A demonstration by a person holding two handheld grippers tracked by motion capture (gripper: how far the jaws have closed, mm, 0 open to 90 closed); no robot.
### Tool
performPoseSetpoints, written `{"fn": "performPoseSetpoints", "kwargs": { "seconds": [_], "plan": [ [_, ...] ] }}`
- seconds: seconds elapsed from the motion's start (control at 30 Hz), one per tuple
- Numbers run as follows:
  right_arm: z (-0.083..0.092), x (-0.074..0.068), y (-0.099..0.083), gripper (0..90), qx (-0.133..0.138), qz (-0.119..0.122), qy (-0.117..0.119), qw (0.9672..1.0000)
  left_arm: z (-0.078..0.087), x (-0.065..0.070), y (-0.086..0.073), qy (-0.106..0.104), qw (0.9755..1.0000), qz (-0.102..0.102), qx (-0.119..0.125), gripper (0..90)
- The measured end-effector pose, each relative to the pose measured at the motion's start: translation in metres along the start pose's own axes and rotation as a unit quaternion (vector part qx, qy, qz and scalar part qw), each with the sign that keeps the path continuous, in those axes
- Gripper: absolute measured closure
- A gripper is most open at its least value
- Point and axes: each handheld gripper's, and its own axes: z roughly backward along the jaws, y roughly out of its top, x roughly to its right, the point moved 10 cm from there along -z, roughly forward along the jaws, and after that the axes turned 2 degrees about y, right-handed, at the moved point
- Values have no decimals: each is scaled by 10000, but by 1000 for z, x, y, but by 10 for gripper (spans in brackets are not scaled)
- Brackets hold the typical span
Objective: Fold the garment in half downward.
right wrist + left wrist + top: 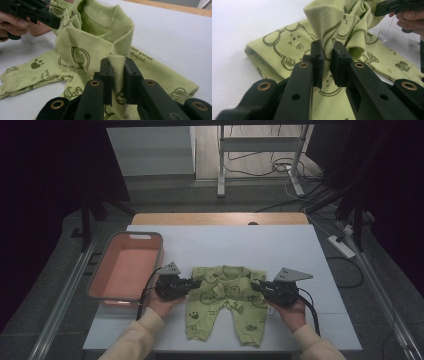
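Beside the pink bin (125, 270), my left gripper (196, 282) pinches the green romper (224, 302) sleeve; my right gripper (256, 286) pinches the opposite one. Folding seems barely begun; legs lie flat mid-table.

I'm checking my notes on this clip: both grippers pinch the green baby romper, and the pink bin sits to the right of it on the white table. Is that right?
Not quite. In the high view the pink bin sits to the left of the green baby romper, beside the left gripper. The rest holds: the left gripper and the right gripper each pinch a fold of the romper, on the white table.
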Motion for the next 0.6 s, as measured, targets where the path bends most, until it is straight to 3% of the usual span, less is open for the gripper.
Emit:
{"fn": "performPoseSetpoints", "kwargs": {
  "seconds": [0.43, 0.6],
  "plan": [
    [5, -10, -8, 786, -95, 79, 65, 9999, 2, 4, -7, 24, 10000, -37, -79, 761],
    [7, -16, -11, 779, -164, 132, 89, 9997, 5, 5, -6, 76, 9999, -70, -63, 640]
  ]
}}
